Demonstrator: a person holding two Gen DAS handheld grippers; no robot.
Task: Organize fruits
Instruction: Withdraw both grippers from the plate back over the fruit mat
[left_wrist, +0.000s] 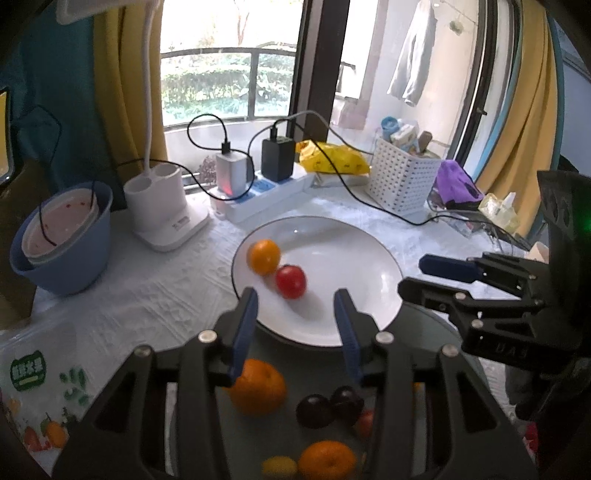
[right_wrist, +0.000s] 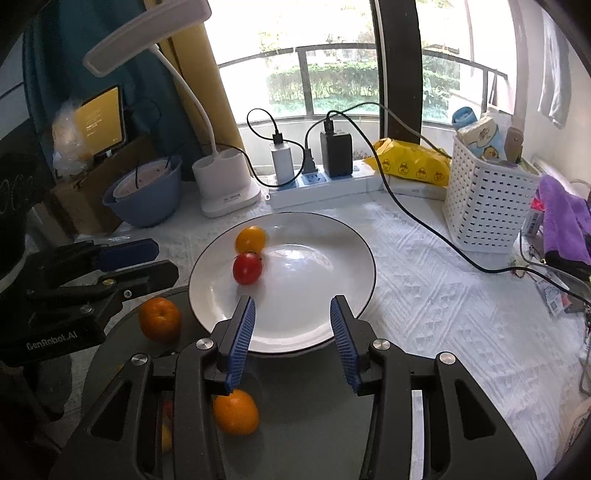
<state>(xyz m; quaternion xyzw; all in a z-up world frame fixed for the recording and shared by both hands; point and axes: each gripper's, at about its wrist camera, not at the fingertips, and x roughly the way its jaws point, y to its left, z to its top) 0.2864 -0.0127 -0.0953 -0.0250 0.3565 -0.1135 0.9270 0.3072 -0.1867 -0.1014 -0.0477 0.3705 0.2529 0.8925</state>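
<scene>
A white plate (left_wrist: 354, 236) (right_wrist: 332, 243) holds a small orange (left_wrist: 263, 256) (right_wrist: 251, 239) touching a red tomato (left_wrist: 290, 281) (right_wrist: 247, 268). In front of it a dark grey tray (left_wrist: 417, 328) (right_wrist: 303, 406) holds oranges (left_wrist: 258, 387) (right_wrist: 160, 319), two dark plums (left_wrist: 328, 406) and a small yellow fruit (left_wrist: 279, 467). My left gripper (left_wrist: 297, 317) is open and empty above the plate's near rim; it also shows at the left of the right wrist view (right_wrist: 147, 262). My right gripper (right_wrist: 291, 321) is open and empty over the plate's near rim; it shows at the right of the left wrist view (left_wrist: 417, 275).
Behind the plate stand a blue bowl (left_wrist: 62, 236), a white lamp base (left_wrist: 162, 210), a power strip with chargers (left_wrist: 266, 192), a yellow bag (left_wrist: 332, 157) and a white basket (left_wrist: 402, 181). A black cable (right_wrist: 424, 221) crosses the white cloth. A purple cloth (right_wrist: 565, 218) lies at the right.
</scene>
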